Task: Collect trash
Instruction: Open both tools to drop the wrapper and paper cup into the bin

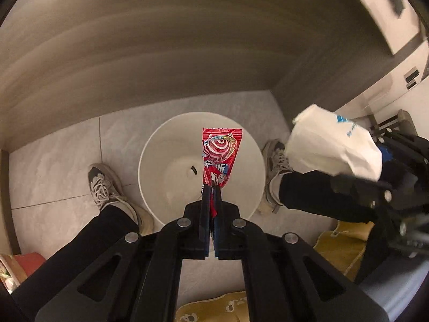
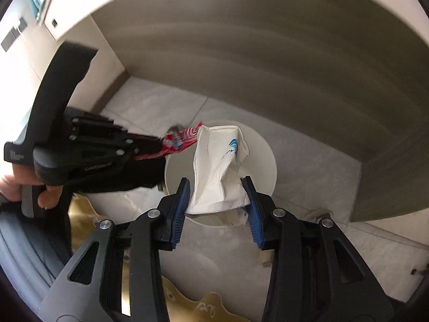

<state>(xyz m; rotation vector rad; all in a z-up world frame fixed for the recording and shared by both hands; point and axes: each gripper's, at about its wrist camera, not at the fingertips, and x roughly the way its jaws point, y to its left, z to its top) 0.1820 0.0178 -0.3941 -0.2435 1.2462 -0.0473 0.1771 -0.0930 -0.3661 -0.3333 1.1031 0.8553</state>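
My left gripper (image 1: 211,187) is shut on a red candy wrapper (image 1: 218,155) and holds it above a white round bin (image 1: 161,145) on the floor. The wrapper also shows in the right wrist view (image 2: 182,141), held by the left gripper (image 2: 161,145). My right gripper (image 2: 217,185) is shut on a crumpled white paper bag (image 2: 219,171) with a blue logo, held over the bin's rim (image 2: 268,155). In the left wrist view the bag (image 1: 332,145) is at the right of the bin, the right gripper behind it.
The person's two sneakers (image 1: 107,185) (image 1: 273,166) stand either side of the bin on grey floor tiles. A wood-grain cabinet front (image 1: 187,40) rises behind. A yellow patterned cushion (image 1: 340,244) lies at lower right.
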